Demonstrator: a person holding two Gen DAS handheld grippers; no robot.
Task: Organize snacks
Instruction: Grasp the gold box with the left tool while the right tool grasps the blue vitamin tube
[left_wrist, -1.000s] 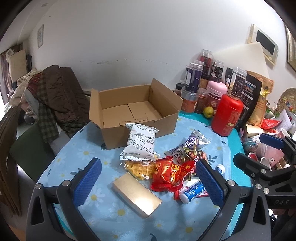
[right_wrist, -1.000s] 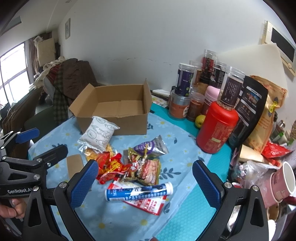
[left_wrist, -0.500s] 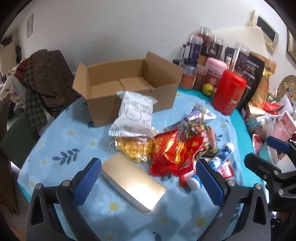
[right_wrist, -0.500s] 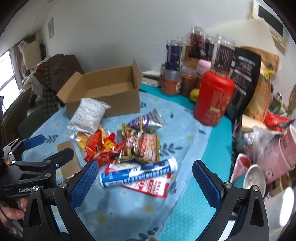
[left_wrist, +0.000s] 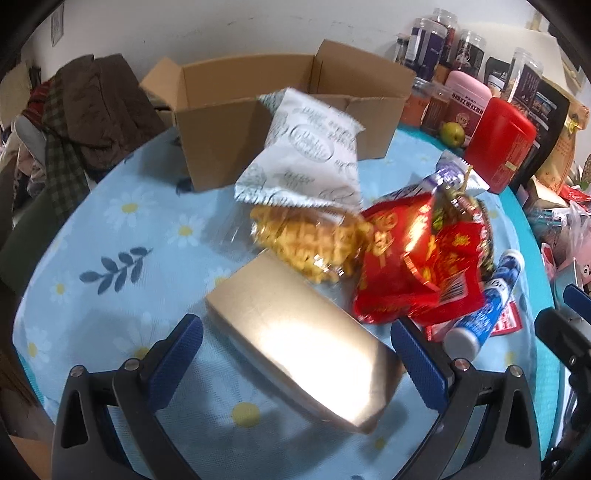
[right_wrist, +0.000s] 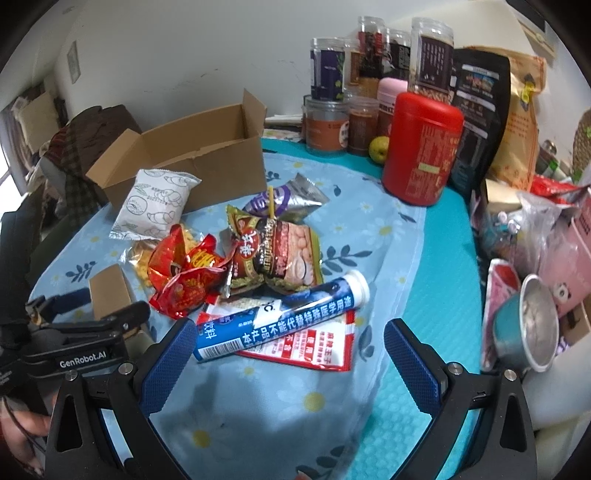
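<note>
A pile of snacks lies on the blue flowered tablecloth in front of an open cardboard box. A gold box lies between the open fingers of my left gripper, not gripped. Behind it are a yellow waffle snack, a white packet and red packets. My right gripper is open just before a blue tube lying on a red-and-white sachet. A peanut packet and a purple packet lie beyond.
A red canister, jars, dark bags and a green fruit crowd the back right. Cups, a metal bowl and clutter fill the right edge. Clothes hang on a chair at the left. A hand holds the left gripper.
Both grippers have moved forward and down toward the table. The gold box now sits between the left fingers, and the blue tube is close before the right fingers.
</note>
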